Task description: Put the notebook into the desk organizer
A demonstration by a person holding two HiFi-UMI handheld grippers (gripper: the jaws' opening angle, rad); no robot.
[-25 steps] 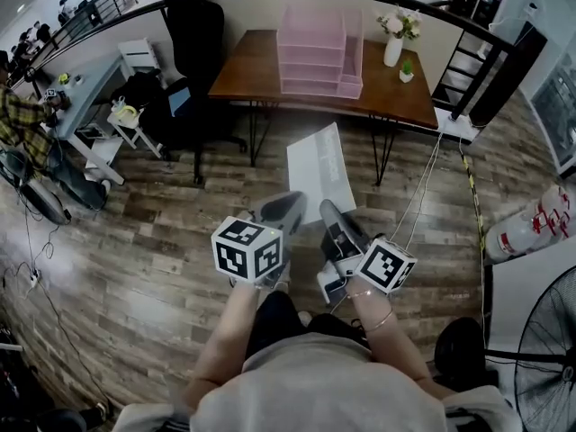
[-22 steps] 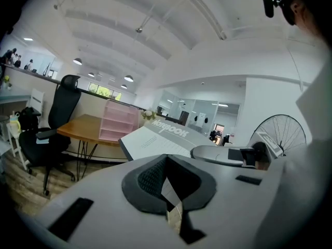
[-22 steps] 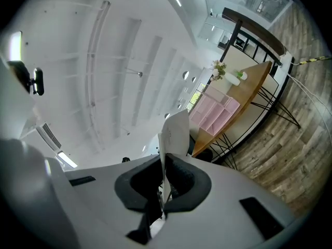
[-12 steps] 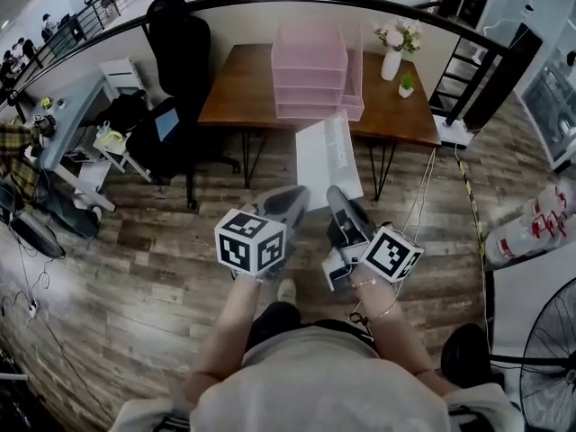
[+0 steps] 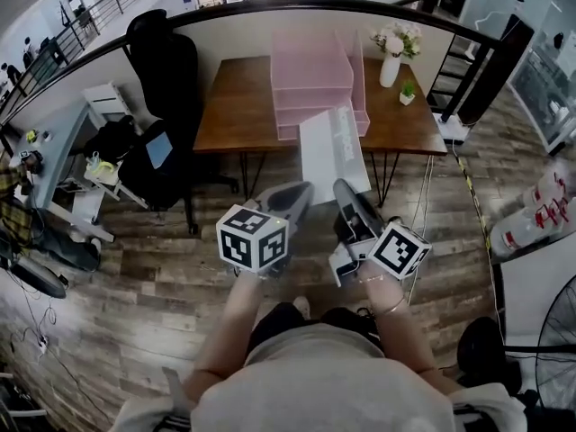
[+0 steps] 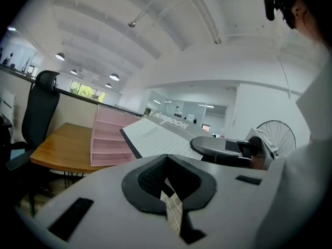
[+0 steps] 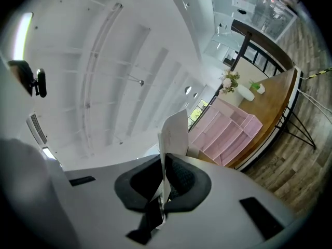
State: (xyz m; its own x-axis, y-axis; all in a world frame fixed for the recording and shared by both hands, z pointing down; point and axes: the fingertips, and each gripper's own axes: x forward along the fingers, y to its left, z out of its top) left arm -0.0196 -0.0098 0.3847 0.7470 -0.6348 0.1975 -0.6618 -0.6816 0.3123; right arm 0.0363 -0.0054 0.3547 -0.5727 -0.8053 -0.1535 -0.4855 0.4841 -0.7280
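Note:
A white notebook (image 5: 334, 145) hangs in the air in front of me, tilted, its far edge reaching over the front of the pink desk organizer (image 5: 310, 70). My left gripper (image 5: 301, 192) is shut on its near left corner and my right gripper (image 5: 343, 188) on its near right edge. In the left gripper view the lined cover of the notebook (image 6: 158, 137) runs out from the left gripper (image 6: 167, 184) toward the organizer (image 6: 110, 139). In the right gripper view the notebook (image 7: 172, 136) stands edge-on in the right gripper (image 7: 165, 184), with the organizer (image 7: 226, 132) beyond.
The organizer stands on a wooden desk (image 5: 236, 106) with a white vase of flowers (image 5: 391, 48) and a small potted plant (image 5: 408, 93) at its right. A black office chair (image 5: 166, 79) stands left of the desk. A floor fan (image 5: 549, 340) is at the far right.
The desk and organizer have come nearer as the person walked forward. Both grippers carried the notebook along; its far edge now overlaps the organizer's front.

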